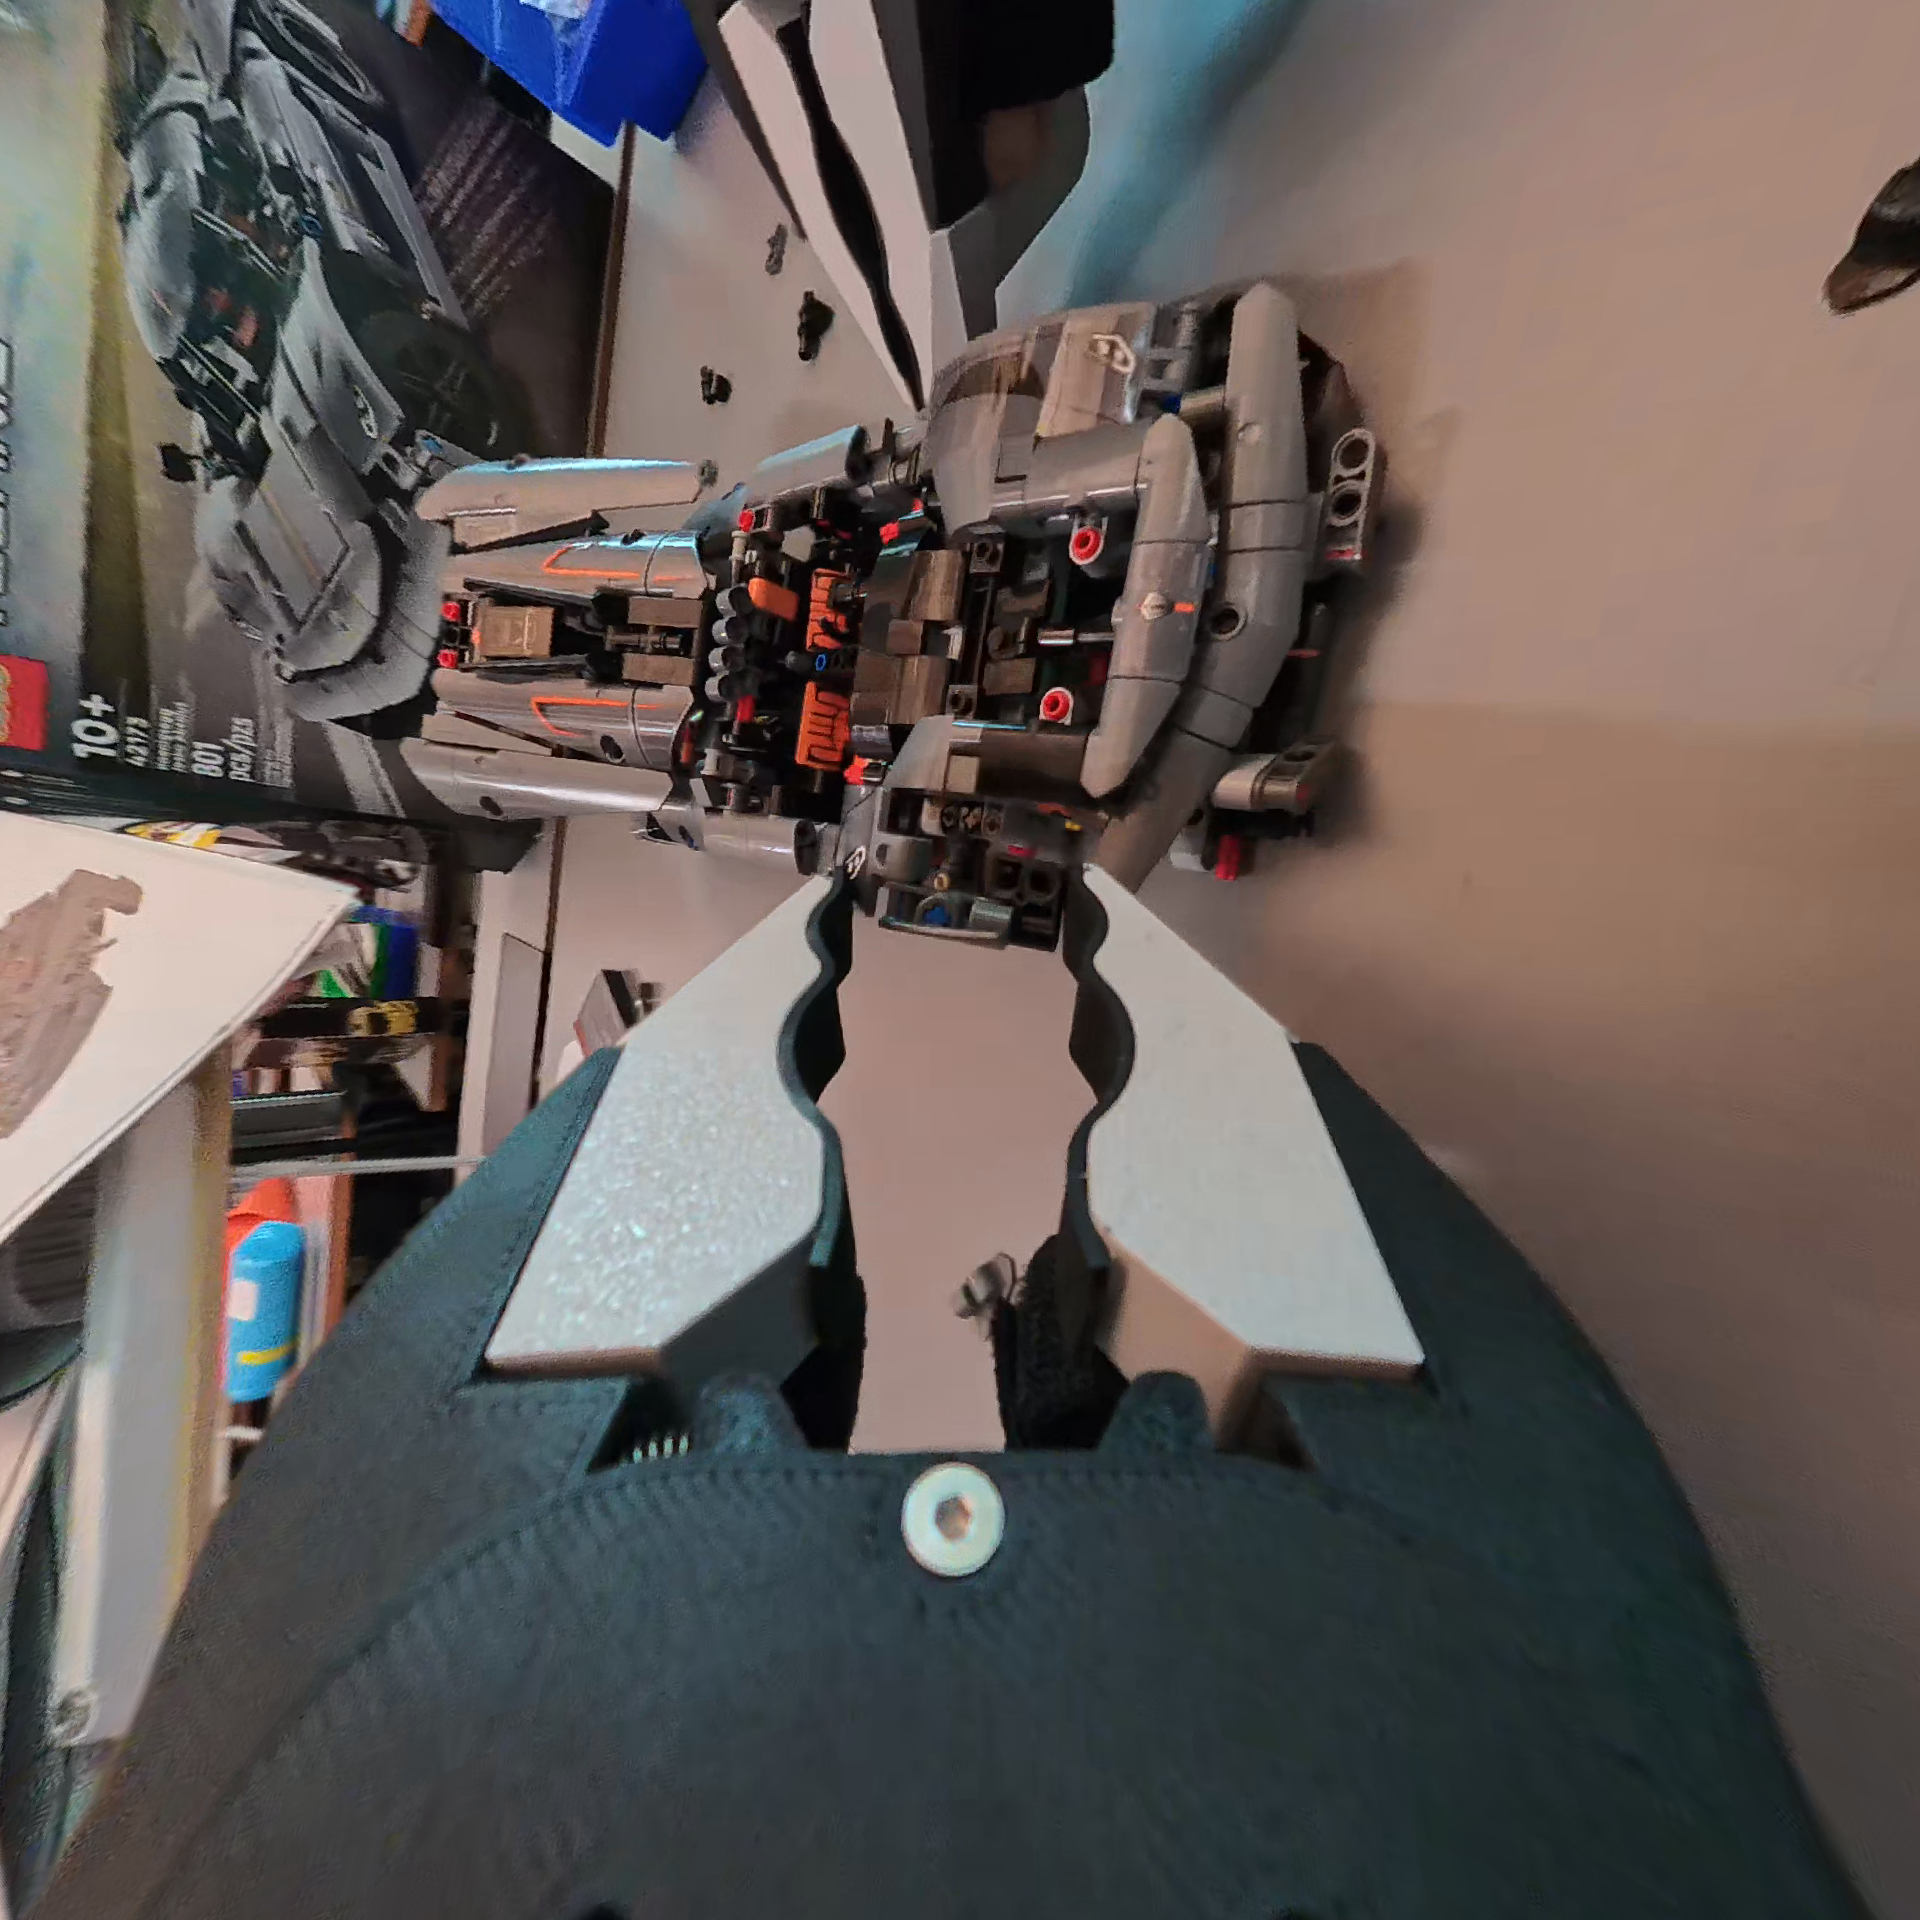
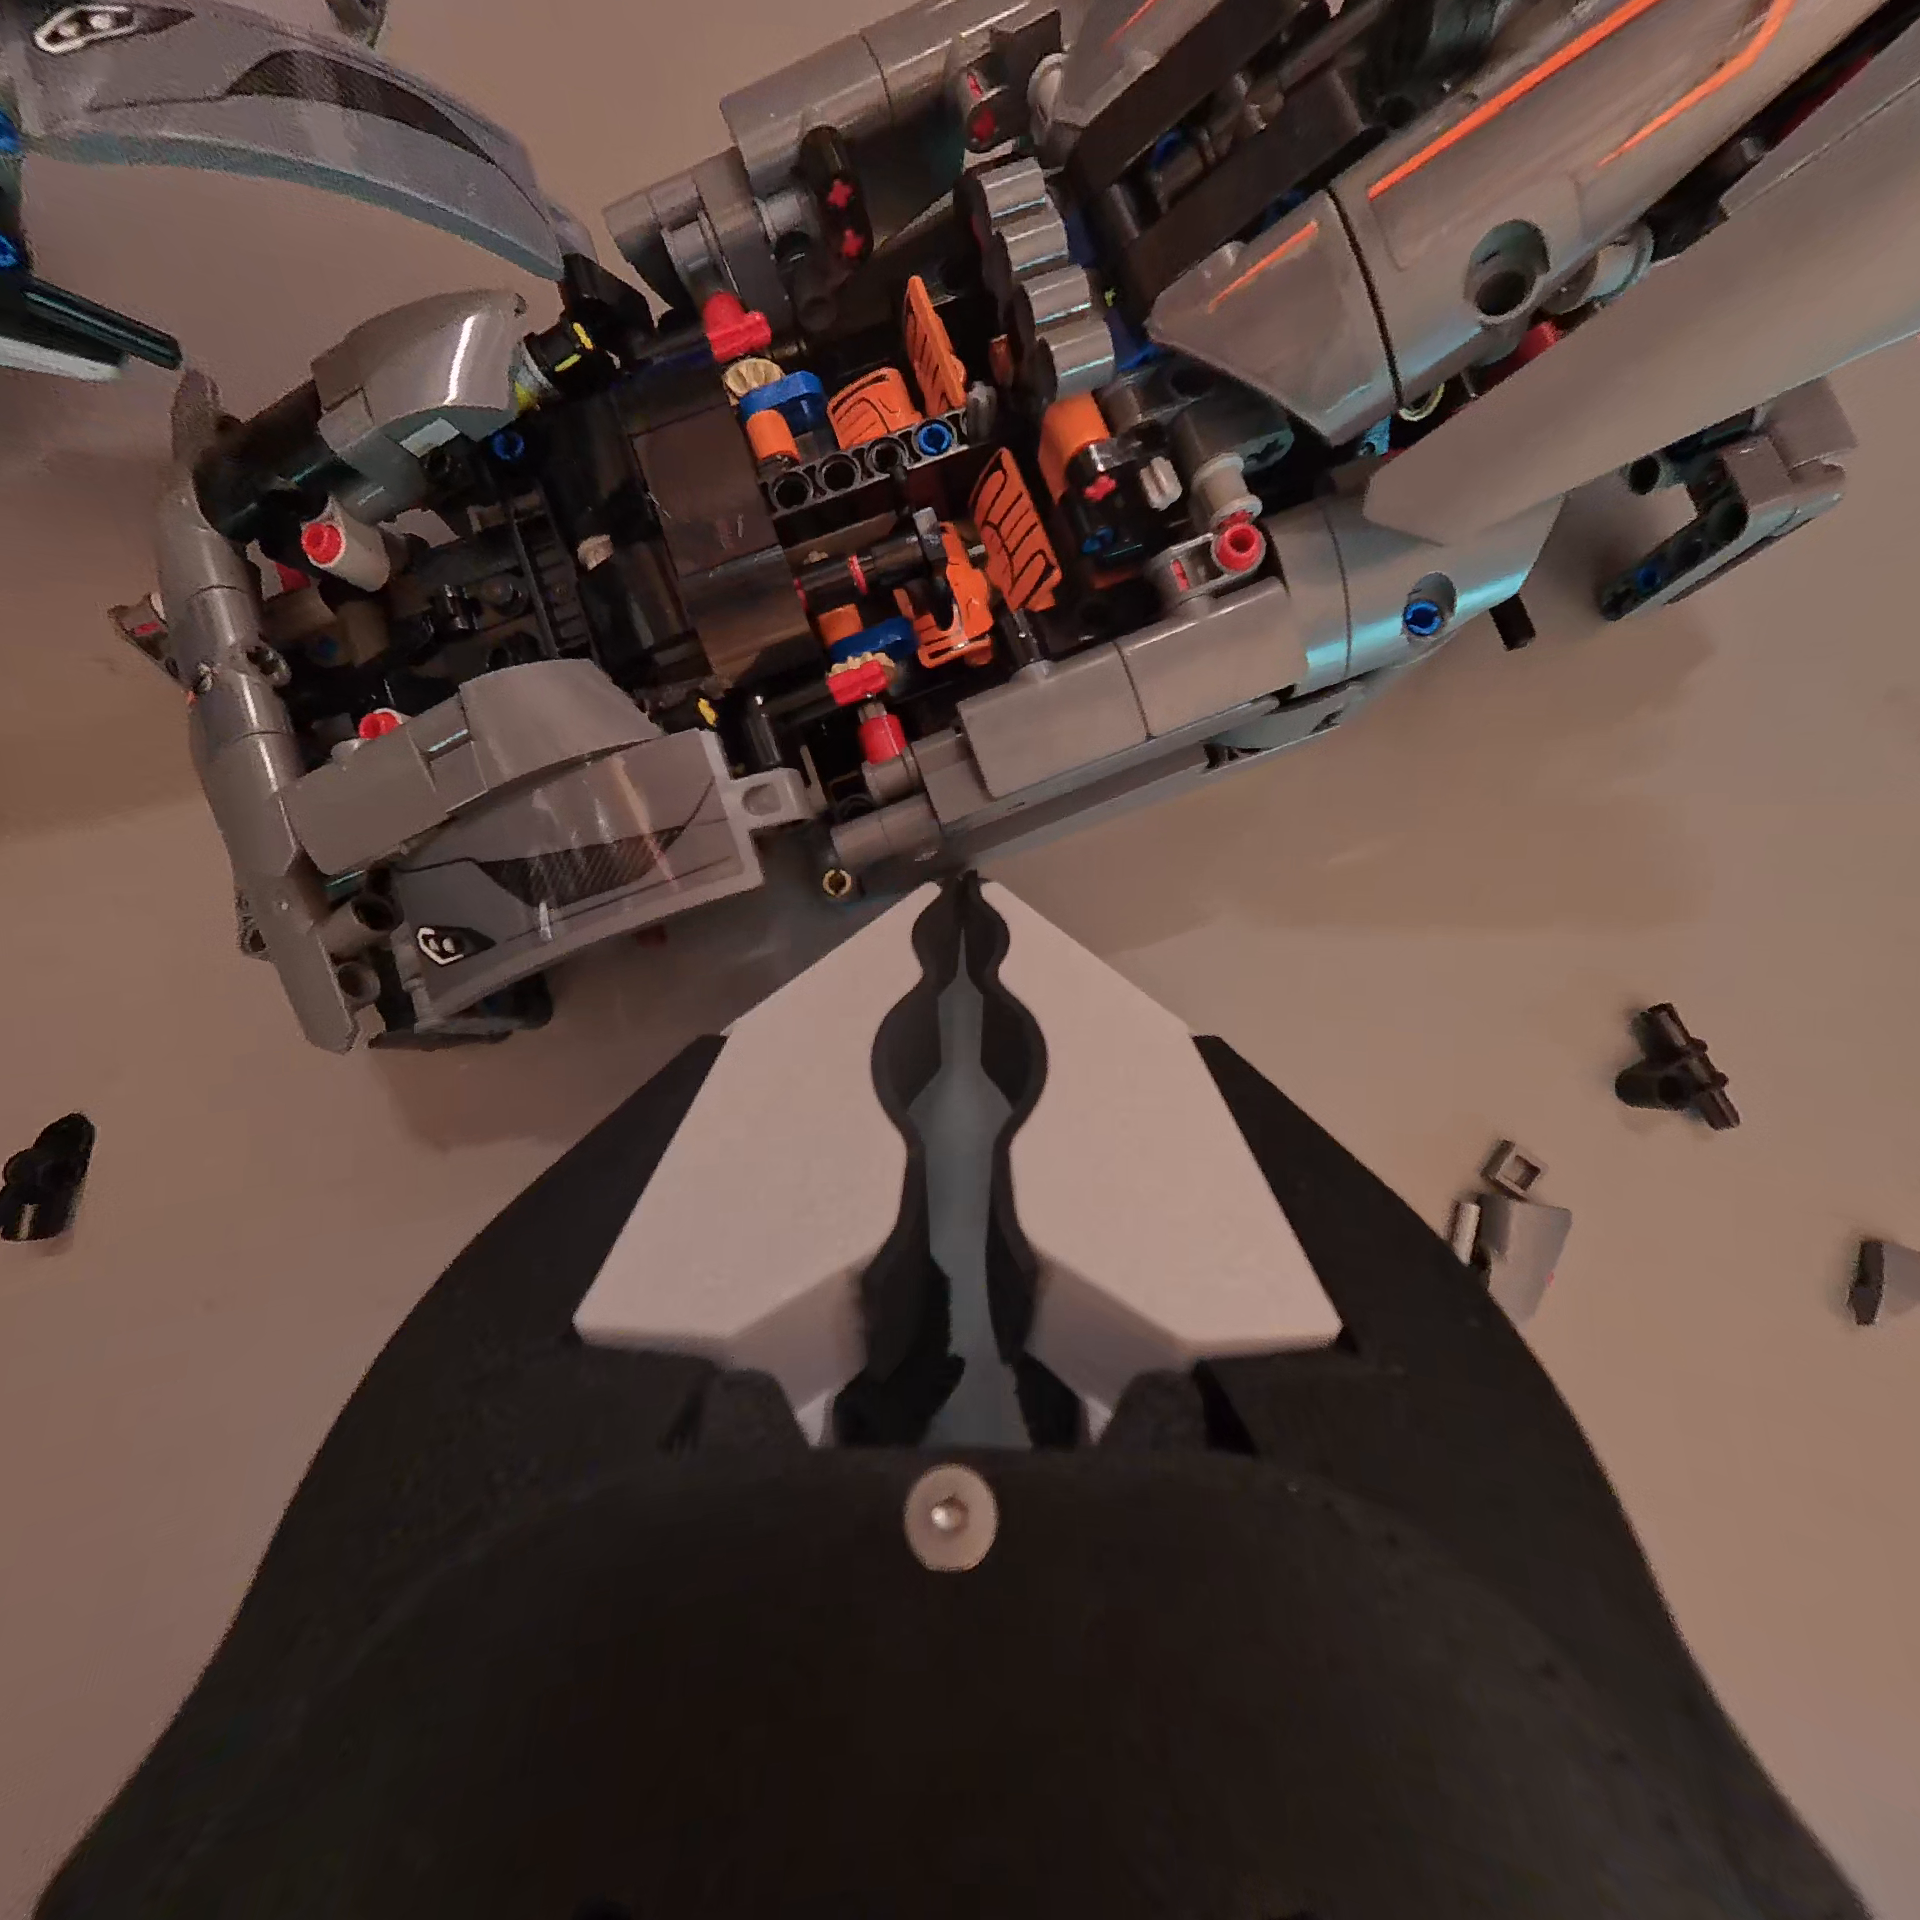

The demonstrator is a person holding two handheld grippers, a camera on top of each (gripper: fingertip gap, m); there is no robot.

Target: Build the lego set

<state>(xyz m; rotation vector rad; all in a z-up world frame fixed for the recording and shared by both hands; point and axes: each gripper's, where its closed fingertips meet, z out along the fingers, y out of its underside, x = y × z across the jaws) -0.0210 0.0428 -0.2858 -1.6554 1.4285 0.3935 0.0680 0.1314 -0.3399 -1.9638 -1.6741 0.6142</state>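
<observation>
A partly built grey lego car (image 1: 1164, 582) with orange and red inner parts lies on the beige table (image 1: 1558, 935). My left gripper (image 1: 961, 899) has its fingers on both sides of a dark block on the car's side and grips it. The car also shows in the right wrist view (image 2: 1039, 717). My right gripper (image 2: 961, 883) is shut, with its tips against the car's lower side edge. A pale grey strip shows between its pads; I cannot tell what it is. In the left wrist view, the right gripper (image 1: 920, 390) touches the car's far side.
The lego box (image 1: 260, 416), an instruction booklet (image 1: 125, 997) and a blue bin (image 1: 582, 62) lie to the left. Small black pins (image 1: 810, 317) lie beyond the car. Loose parts lie near my right gripper: a black connector (image 2: 1673, 1070), grey pieces (image 2: 1512, 1216), a black piece (image 2: 47, 1174). A curved grey panel (image 2: 291, 114) lies apart.
</observation>
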